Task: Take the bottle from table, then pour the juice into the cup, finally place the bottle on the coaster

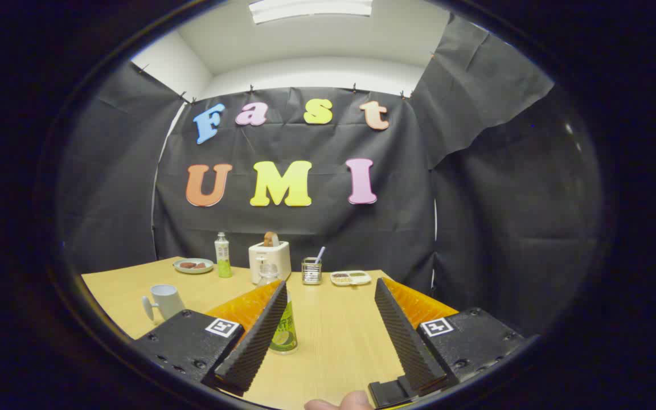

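Half-hidden behind the left finger [254,336]: the bottle [283,333] (label too small to read). Too small to identify: contents of plate [193,265] and tray [351,278].

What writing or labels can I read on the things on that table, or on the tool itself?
near bottle, partly behind the left jaw: printed label, too blurred to read.
far bottle, by the plate: label too small to read.
square markers on the gripper: black-and-white patterns, no words.
The jaws stand open, gripping nothing.
Nothing else on the table shows legible text.
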`<action>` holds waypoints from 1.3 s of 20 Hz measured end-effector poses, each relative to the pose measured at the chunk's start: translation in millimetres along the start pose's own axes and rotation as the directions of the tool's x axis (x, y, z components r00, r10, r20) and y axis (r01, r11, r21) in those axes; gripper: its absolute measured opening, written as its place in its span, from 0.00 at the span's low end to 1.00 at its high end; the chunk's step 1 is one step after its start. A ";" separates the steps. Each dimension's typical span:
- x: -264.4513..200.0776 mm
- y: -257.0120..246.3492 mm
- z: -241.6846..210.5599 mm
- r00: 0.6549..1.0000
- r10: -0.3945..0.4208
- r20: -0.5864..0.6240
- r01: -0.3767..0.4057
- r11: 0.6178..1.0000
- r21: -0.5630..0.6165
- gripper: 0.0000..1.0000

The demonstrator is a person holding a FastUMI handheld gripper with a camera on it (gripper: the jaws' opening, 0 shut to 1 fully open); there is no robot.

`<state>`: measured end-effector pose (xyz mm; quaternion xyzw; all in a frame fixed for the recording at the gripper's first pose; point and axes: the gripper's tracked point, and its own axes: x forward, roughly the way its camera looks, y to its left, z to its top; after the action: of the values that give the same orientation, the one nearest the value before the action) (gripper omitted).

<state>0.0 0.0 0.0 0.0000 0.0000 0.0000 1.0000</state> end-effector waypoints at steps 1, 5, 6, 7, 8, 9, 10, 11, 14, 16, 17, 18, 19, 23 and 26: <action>0.3 1.7 0.6 1.000 0.010 0.001 -0.010 1.000 0.001 1.00; -3.1 11.1 5.6 0.999 0.037 0.018 -0.037 0.999 0.001 1.00; -3.4 12.7 6.4 0.999 0.041 0.023 -0.041 0.999 -0.004 1.00; -4.3 14.6 8.7 0.999 0.045 0.027 -0.045 0.999 -0.007 1.00; -5.0 16.0 9.4 0.998 0.047 0.030 -0.047 0.999 -0.007 1.00; -4.9 15.9 10.0 0.998 0.047 0.031 -0.047 0.999 -0.012 1.00; -5.2 17.2 10.3 0.998 0.048 0.034 -0.047 0.999 -0.017 1.00; -5.2 18.8 12.3 0.998 0.053 0.035 -0.052 0.998 -0.022 1.00; -6.2 22.9 14.2 0.997 0.059 0.041 -0.058 0.998 -0.035 1.00; -6.4 24.1 14.0 0.997 0.060 0.044 -0.058 0.998 -0.037 1.00; -6.4 25.0 13.5 0.997 0.062 0.040 -0.060 0.998 -0.035 1.00; -5.4 26.5 11.2 0.997 0.065 0.036 -0.064 0.997 -0.034 1.00; -4.8 27.6 10.5 0.997 0.069 0.030 -0.067 0.997 -0.036 1.00; -6.2 33.4 6.2 0.996 0.080 0.036 -0.077 0.995 -0.070 1.00; -6.3 43.1 0.8 0.994 0.102 0.031 -0.100 0.993 -0.065 1.00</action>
<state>-6.3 43.1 0.8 -0.0316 -0.0170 0.0504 0.9981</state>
